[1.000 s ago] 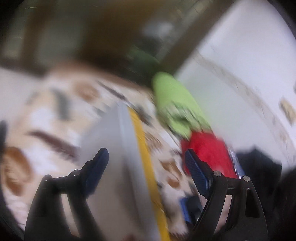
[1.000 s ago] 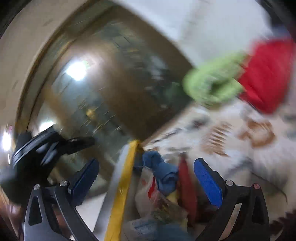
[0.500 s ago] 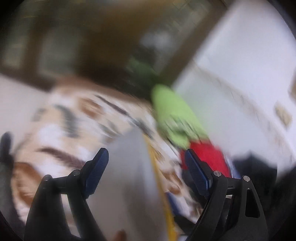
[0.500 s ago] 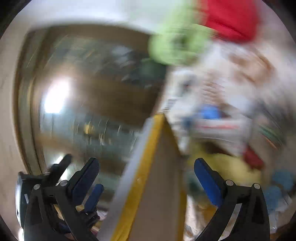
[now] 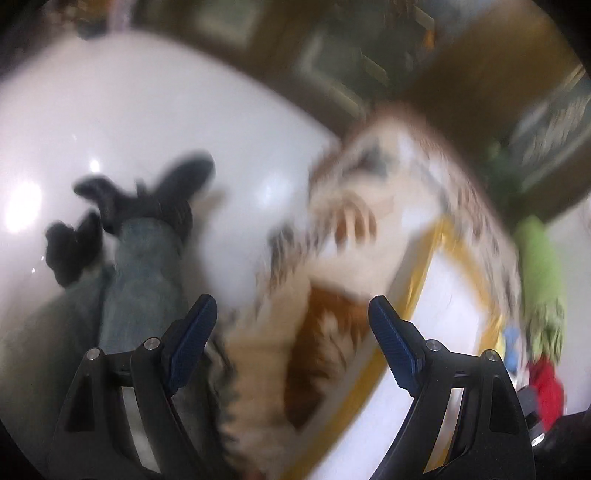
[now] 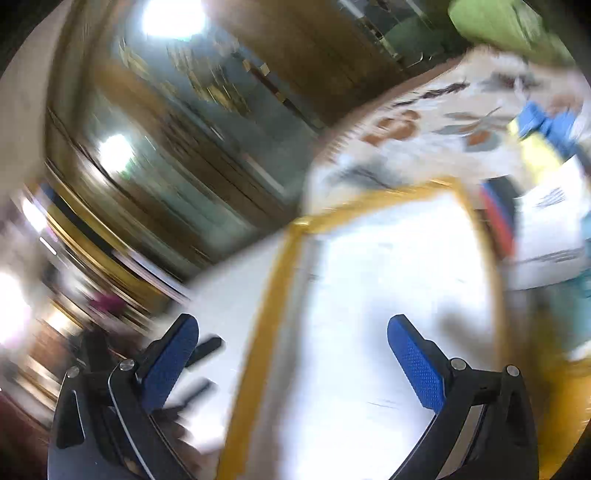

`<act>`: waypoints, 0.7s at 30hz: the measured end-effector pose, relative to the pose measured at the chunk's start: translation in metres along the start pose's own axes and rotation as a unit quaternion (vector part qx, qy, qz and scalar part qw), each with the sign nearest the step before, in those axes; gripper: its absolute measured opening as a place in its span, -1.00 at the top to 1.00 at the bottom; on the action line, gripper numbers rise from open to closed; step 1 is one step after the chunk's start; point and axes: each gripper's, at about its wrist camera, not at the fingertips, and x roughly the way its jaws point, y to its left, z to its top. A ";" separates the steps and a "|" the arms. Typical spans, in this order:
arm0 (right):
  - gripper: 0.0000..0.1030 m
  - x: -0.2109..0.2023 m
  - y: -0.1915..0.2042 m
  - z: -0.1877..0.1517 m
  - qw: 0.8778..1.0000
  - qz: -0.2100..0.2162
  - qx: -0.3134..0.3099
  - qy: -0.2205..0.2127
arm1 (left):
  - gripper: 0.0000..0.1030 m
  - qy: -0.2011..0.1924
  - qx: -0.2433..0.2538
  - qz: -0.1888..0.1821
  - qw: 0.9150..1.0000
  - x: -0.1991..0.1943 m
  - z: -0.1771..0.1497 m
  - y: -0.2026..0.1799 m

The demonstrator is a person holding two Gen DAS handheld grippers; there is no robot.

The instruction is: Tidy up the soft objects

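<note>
Both views are motion-blurred. My left gripper [image 5: 291,332] is open and empty above a cream rug with brown and grey patterns [image 5: 369,229]. A white box with yellow-taped edges [image 5: 443,306] lies to its right. A green soft item [image 5: 539,266], a red one [image 5: 546,384] and a small blue one [image 5: 511,339] sit at the far right. My right gripper [image 6: 291,350] is open and empty over the white box [image 6: 388,295]. The green item [image 6: 495,22] and blue items [image 6: 543,122] lie on the rug [image 6: 424,122] beyond.
A person's jeans leg and dark shoe [image 5: 147,229] rest on the white glossy floor [image 5: 129,122] at left. Dark wooden and glass cabinets [image 6: 184,129] stand behind. White printed packets [image 6: 550,229] lie right of the box.
The left view has swung left, so the floor and the person's leg now show. The right view has tipped down over the white box. Both grippers stay open.
</note>
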 end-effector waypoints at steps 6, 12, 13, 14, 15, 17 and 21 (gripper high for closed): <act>-0.99 -0.081 0.010 0.008 0.986 -0.136 -0.090 0.022 | -0.65 -0.140 0.162 0.101 0.972 -0.082 -0.053 -0.057; -0.99 -0.179 -0.010 0.006 0.965 -0.242 -0.104 -0.009 | -0.65 -0.114 0.230 -0.027 0.966 -0.158 -0.110 -0.114; -0.98 -0.186 -0.015 0.006 0.963 -0.251 -0.098 -0.012 | -0.65 -0.101 0.238 -0.056 0.964 -0.170 -0.119 -0.124; -0.98 -0.200 -0.021 0.005 0.962 -0.258 -0.092 -0.018 | -0.65 -0.094 0.242 -0.077 0.963 -0.182 -0.129 -0.132; -0.99 -0.216 -0.019 0.003 0.961 -0.260 -0.088 -0.022 | -0.65 -0.089 0.248 -0.085 0.961 -0.186 -0.132 -0.142; -0.99 -0.241 -0.027 -0.002 0.961 -0.265 -0.077 -0.034 | -0.65 -0.063 0.283 -0.101 0.952 -0.199 -0.149 -0.160; -0.98 -0.272 -0.025 -0.013 0.960 -0.268 -0.069 -0.040 | -0.65 -0.043 0.322 -0.104 0.940 -0.212 -0.172 -0.192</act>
